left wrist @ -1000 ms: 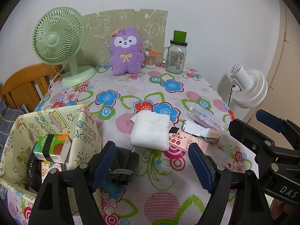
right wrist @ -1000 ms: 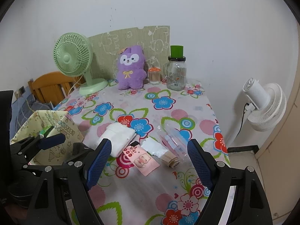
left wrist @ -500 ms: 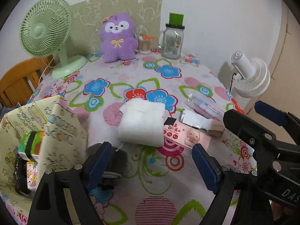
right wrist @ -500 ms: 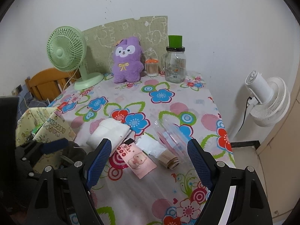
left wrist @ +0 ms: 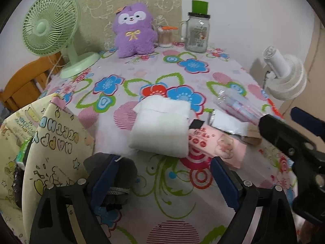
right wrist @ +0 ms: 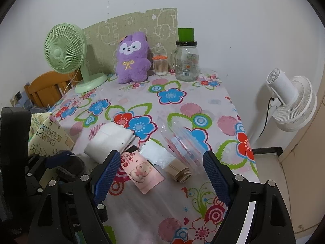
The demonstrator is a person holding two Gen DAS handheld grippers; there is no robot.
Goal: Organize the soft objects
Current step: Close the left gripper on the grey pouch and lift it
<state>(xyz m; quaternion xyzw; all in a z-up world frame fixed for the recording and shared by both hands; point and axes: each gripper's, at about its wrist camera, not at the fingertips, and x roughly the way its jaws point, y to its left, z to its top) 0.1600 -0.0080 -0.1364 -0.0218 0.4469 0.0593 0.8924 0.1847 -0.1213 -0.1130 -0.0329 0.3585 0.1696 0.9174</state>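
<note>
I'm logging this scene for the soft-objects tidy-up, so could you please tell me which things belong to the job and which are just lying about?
Belongs to the job:
- white folded cloth
- grey fabric item
- purple plush toy
- patterned bag

Just lying about:
- green fan
- glass jar
- cotton swab pot
- pink packet

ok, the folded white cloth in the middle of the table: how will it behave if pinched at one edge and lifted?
The folded white cloth looks puffy with rounded edges, so probably soft and light. Its layers lie loose at the near end in the right wrist view, so an edge pinch would likely let it unfold and droop. A loose thread trails from one corner and might snag.
</note>
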